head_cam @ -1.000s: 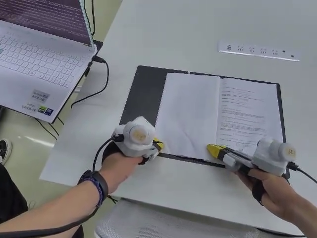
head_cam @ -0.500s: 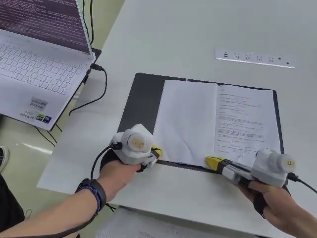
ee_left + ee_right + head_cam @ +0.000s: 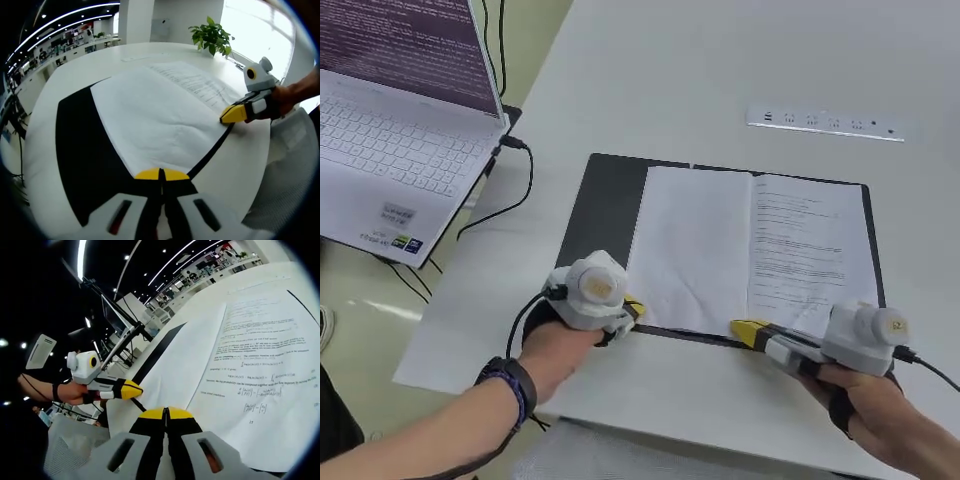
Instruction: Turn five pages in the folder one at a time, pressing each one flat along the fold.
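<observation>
This looked like an open-plan office. A long white table [image 3: 700,60] carried an open laptop [image 3: 390,130] with a cable [image 3: 510,185] plugged in, a power strip [image 3: 825,122] set flush in the tabletop, and a black folder [image 3: 605,195] of printed pages. In the right gripper view, strip lights [image 3: 81,260] ran along a dark ceiling above distant rows of desks [image 3: 210,267]. In the left gripper view, a potted plant [image 3: 212,35] stood by a bright window [image 3: 250,25]. A grey mesh shape [image 3: 70,445] beside the table was probably an office chair.
</observation>
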`<state>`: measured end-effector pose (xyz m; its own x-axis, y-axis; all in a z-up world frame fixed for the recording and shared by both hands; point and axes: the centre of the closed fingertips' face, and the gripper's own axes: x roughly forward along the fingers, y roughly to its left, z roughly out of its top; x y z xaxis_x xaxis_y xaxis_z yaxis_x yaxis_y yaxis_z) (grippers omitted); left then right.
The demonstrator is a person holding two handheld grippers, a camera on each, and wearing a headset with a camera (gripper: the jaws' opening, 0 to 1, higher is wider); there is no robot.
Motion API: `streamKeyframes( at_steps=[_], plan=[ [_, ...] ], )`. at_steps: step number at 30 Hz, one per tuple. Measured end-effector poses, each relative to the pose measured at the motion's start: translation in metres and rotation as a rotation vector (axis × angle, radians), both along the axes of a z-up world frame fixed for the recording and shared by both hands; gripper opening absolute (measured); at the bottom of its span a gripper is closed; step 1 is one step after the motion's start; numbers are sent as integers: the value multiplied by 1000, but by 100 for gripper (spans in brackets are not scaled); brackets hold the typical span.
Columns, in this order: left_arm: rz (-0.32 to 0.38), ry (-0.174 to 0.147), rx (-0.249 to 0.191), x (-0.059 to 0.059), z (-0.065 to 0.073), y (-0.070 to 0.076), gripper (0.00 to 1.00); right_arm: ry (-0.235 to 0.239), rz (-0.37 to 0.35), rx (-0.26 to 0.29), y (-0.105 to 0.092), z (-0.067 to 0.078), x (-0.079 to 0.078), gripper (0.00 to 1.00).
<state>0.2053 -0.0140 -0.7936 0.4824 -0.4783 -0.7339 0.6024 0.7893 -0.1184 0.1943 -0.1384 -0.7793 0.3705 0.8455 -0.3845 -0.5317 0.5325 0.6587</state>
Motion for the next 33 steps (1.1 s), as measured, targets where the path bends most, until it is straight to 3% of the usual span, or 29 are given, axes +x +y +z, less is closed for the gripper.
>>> streamKeyframes(
  at_steps=[2, 4, 9, 12, 15, 20, 33],
  plan=[
    [-3, 0, 4, 0, 0, 0, 0, 1, -4, -3, 0, 1, 0, 0],
    [21, 30, -10, 0, 0, 0, 0, 3, -13, -6, -1, 3, 0, 0],
    [-9, 47, -9, -3, 3, -5, 6, -8, -38, -4, -6, 12, 4, 0],
    [-35, 37, 26, -3, 6, -3, 10, -29, -40, -6, -9, 17, 7, 0],
    [-36, 31, 15, 0, 16, -3, 13, -58, -27, -28, -13, 23, 9, 4],
    [-50, 11, 9, 4, 29, -4, 17, -67, -51, -46, -22, 27, 13, 10],
    [-83, -11, -6, 6, 50, -9, 25, -115, -60, -140, -50, 32, 19, 24]
  ],
)
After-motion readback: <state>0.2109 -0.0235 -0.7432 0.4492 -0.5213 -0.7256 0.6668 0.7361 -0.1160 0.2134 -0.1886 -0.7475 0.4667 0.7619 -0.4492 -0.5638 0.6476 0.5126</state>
